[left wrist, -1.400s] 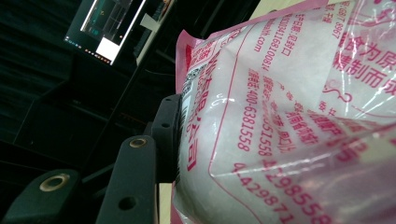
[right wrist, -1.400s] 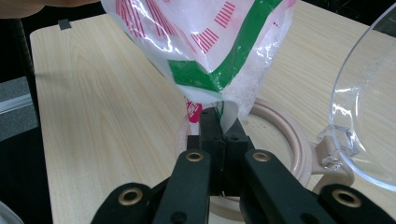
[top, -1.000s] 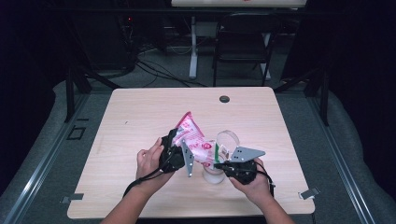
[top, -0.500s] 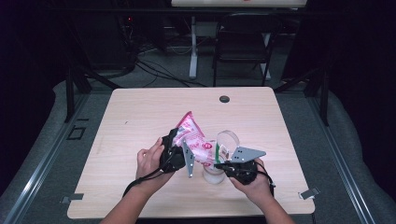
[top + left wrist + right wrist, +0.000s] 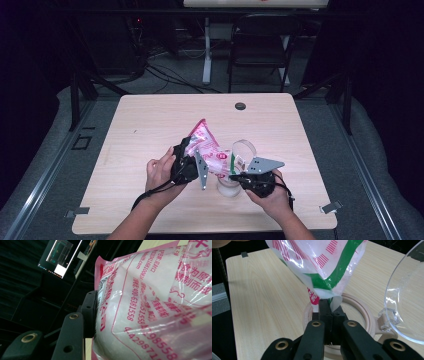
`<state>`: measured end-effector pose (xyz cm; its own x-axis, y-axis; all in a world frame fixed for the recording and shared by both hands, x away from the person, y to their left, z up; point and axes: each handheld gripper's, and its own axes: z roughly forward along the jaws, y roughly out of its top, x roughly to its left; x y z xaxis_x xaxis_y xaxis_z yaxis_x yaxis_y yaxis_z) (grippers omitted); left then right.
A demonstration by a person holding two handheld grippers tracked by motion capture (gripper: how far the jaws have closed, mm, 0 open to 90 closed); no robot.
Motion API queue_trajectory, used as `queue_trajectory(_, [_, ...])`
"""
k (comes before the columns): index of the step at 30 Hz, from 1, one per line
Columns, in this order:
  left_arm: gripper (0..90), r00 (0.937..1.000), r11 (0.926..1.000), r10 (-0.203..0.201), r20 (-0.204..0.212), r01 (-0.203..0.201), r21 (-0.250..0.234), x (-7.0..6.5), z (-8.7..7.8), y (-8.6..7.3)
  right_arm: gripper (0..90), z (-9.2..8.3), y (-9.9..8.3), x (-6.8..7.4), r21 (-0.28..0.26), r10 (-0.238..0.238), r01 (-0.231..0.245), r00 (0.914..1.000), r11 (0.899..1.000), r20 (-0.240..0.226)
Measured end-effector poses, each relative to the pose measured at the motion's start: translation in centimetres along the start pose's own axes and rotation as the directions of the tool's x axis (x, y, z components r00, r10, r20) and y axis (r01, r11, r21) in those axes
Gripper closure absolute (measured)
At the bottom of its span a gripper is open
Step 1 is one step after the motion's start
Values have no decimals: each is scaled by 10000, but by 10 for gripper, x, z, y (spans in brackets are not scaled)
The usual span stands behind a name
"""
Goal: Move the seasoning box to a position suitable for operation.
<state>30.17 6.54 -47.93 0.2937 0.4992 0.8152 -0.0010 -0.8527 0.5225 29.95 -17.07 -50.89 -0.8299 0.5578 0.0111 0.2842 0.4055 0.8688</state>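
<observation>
Claws (image 5: pixel 227 172) on crinkly plastic bag (image 5: pixel 207 147)

From my seat the high view is evenly lit from above: the wooden table (image 5: pixel 150 130) reads bright and pale, and everything around it falls away into near black. Shadows under the hands stay short and soft. That view is slightly soft throughout. In the left gripper view the pink-printed bag (image 5: pixel 155 302) sits so close that its lettering blurs, with glare streaks across the film. In the right gripper view the clear lid (image 5: pixel 409 297) catches white highlights.
</observation>
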Motion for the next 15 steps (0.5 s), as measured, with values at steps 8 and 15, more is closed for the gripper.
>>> queue_trajectory(8, [608,10000,10000,1,-2,-1,-15,0,0,0,900,1,0,0,-7,-27,27,10000,10000,-14])
queue_trajectory(15, [608,10000,10000,-23,1,23,-2,1,0,0,900,1,0,0,-8,-35,35,10000,10000,-17])
